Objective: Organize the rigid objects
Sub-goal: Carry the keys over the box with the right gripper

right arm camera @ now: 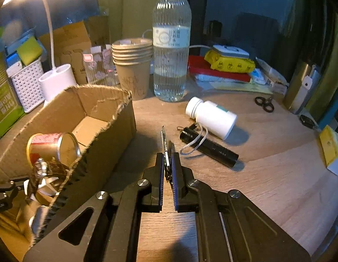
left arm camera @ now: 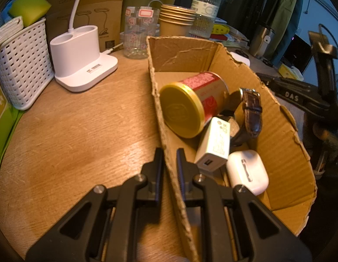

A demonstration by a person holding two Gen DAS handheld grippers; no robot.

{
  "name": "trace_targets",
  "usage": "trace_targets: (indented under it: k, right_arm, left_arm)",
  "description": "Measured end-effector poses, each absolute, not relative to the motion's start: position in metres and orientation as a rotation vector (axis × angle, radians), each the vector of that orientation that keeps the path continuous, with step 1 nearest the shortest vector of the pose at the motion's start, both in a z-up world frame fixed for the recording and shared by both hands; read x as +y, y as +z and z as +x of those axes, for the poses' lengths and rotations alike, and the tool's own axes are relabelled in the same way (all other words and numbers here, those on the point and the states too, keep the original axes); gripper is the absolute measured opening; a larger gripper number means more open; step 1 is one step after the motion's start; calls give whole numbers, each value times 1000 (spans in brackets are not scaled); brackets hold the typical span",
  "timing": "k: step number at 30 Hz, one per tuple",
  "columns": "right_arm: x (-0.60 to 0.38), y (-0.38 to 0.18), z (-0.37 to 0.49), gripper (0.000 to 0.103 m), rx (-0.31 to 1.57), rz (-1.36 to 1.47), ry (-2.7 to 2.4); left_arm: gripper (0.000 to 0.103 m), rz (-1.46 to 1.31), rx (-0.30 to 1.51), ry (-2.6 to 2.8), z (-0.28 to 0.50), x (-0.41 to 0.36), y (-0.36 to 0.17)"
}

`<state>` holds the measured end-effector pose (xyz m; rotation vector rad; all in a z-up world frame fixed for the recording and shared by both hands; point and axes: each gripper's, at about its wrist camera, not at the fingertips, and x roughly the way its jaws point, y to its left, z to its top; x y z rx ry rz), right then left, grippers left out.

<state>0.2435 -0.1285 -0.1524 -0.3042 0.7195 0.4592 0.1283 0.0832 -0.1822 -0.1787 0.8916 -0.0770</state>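
An open cardboard box (left arm camera: 278, 131) stands on the wooden table. In it lie a red and gold can (left arm camera: 190, 102), a brown-strap watch (left arm camera: 251, 111), a white charger (left arm camera: 214, 146) and a white earbud case (left arm camera: 247, 172). My left gripper (left arm camera: 169, 151) is shut on the box's near left wall, one finger outside and one inside. In the right wrist view my right gripper (right arm camera: 167, 156) is shut on a thin flat dark item (right arm camera: 163, 137) seen edge-on, held just above the table beside the box (right arm camera: 116, 118). A black flashlight (right arm camera: 212, 148) with a cord and a white pill bottle (right arm camera: 212, 118) lie to its right.
Behind the box stand a stack of paper cups (right arm camera: 131, 65), a water bottle (right arm camera: 171, 50), a glass (left arm camera: 138, 32), a white lamp base (left arm camera: 81, 59) and a white basket (left arm camera: 22, 65). Small scissors (right arm camera: 265, 103) and a pile of books and packets (right arm camera: 223, 65) lie at the back right.
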Motion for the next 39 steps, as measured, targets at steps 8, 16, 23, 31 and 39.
trace_targets:
  k: [8, 16, 23, 31, 39]
  right_arm:
    - [-125, -126, 224, 7, 649, -310, 474]
    - [-120, -97, 200, 7, 571, -321, 496]
    - [-116, -76, 181, 7, 512, -334, 513]
    - [-107, -61, 163, 7, 464, -350, 552]
    - [-95, -58, 150, 7, 447, -373, 592]
  left_arm:
    - [14, -179, 891, -77, 128, 83, -182]
    - [14, -178, 891, -77, 128, 83, -182]
    - [14, -178, 891, -77, 128, 83, -182]
    - [14, -178, 891, -77, 128, 83, -182]
    - [14, -178, 891, -77, 128, 83, -182]
